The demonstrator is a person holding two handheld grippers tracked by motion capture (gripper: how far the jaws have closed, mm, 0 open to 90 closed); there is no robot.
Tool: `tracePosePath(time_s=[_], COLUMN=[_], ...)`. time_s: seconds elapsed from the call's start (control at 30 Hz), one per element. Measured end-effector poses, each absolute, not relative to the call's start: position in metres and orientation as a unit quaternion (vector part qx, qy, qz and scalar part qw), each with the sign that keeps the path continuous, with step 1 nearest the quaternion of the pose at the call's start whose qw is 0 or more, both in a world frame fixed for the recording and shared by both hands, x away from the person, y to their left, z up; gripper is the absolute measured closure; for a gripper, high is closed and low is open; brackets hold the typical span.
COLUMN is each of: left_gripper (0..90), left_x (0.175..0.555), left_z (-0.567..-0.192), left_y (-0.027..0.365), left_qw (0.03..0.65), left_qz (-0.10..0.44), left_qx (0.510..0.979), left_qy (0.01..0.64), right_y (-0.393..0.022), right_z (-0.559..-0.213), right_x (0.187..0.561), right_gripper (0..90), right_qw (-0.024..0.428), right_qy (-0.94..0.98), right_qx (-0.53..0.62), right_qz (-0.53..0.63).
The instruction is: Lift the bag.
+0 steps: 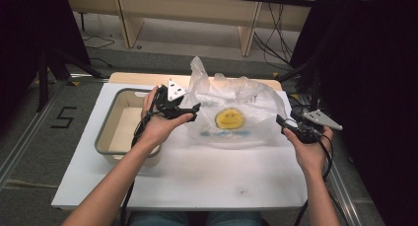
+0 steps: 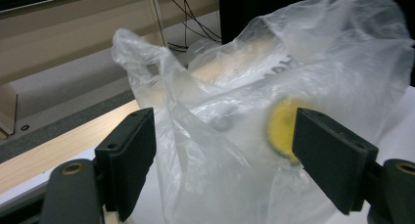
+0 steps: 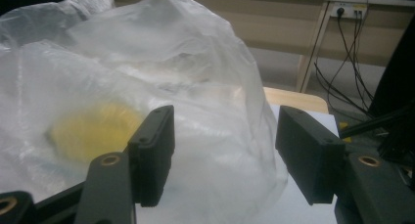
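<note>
Gripper (image 3: 222, 153) before hazy plastic bag (image 3: 147, 87)

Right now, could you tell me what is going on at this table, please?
A person holds a two-jaw gripper in each hand on either side of a clear plastic bag printed with a yellow smiley, which sits puffed up on the white table. The left gripper is at the bag's left edge and the right gripper at its right edge. Both stand open, with plastic between the jaws but not pinched. A shallow grey-rimmed bin sits to the left.
</note>
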State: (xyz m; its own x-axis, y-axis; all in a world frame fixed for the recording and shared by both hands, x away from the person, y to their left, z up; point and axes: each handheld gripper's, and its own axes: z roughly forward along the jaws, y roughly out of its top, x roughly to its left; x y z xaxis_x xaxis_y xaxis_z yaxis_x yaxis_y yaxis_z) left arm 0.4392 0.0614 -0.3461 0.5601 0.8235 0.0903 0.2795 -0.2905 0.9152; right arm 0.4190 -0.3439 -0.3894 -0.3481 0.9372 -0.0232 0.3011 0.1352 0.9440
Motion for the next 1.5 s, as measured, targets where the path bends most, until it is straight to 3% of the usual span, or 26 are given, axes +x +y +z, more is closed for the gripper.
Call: tracePosePath(time_s=[0.83,1.5], left_gripper=[24.2,24.1], left_x=[0.393,0.370], left_z=[-0.371,-0.388], left_y=[0.070,0.085], left_qw=[0.468,0.465], left_qz=[0.250,0.241], left_qx=[0.792,0.802], left_qy=[0.302,0.287], right_y=[-0.321,-0.322], right_z=[-0.403,-0.419], right_x=[0.386,0.366], right_gripper=[38.9,37.7], right_qw=[0.278,0.242], right_qy=[0.729,0.759], right_qx=[0.383,0.358], right_qz=[0.495,0.487])
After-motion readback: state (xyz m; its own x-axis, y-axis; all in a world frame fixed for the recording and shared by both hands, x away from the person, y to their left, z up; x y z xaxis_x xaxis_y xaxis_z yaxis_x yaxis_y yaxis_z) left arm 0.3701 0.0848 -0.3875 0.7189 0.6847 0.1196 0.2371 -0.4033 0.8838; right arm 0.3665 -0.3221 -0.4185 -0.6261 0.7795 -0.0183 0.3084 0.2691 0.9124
